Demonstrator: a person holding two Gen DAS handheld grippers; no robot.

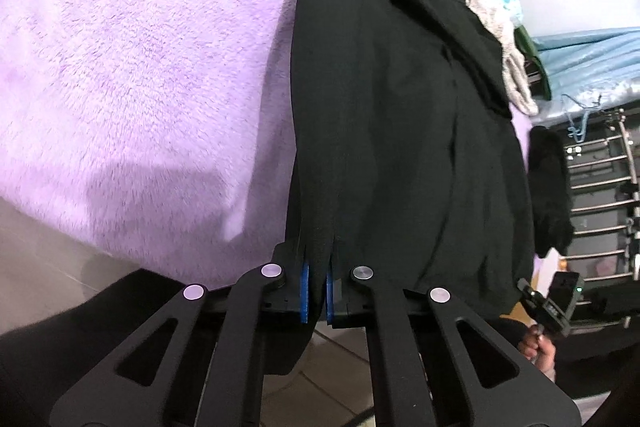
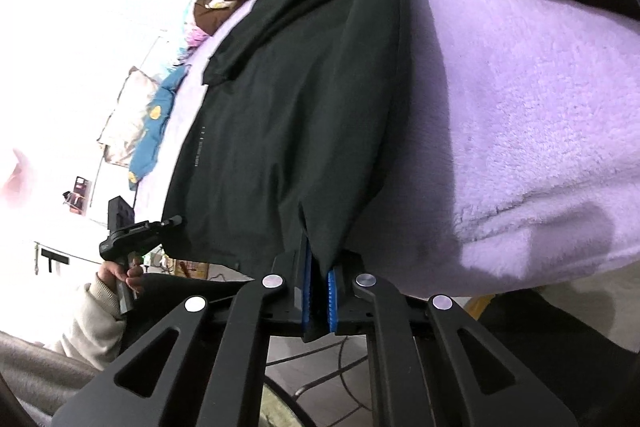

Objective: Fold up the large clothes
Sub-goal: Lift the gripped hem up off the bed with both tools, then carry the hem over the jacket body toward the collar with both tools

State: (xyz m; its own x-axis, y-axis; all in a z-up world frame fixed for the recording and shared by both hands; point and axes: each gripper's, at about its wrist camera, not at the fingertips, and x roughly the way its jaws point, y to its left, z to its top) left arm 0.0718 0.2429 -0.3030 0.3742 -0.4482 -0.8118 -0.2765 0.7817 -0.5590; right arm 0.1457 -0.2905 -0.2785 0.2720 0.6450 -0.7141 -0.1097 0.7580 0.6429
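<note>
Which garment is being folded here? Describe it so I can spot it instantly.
Find the fluffy lilac blanket covering the bed. On it lies a large black garment, spread flat, its near hem pinched by both grippers. Unlike the pink-patterned and blue clothes heaped beyond it, it is plain black.

One black garment (image 1: 400,131) lies on one purple blanket (image 1: 140,67). Two grippers clamp its near hem: the left gripper (image 1: 316,293) and the right gripper (image 2: 319,297). One brown item (image 2: 218,5) and one blue cloth (image 2: 154,131) lie at the blanket's far edge.
</note>
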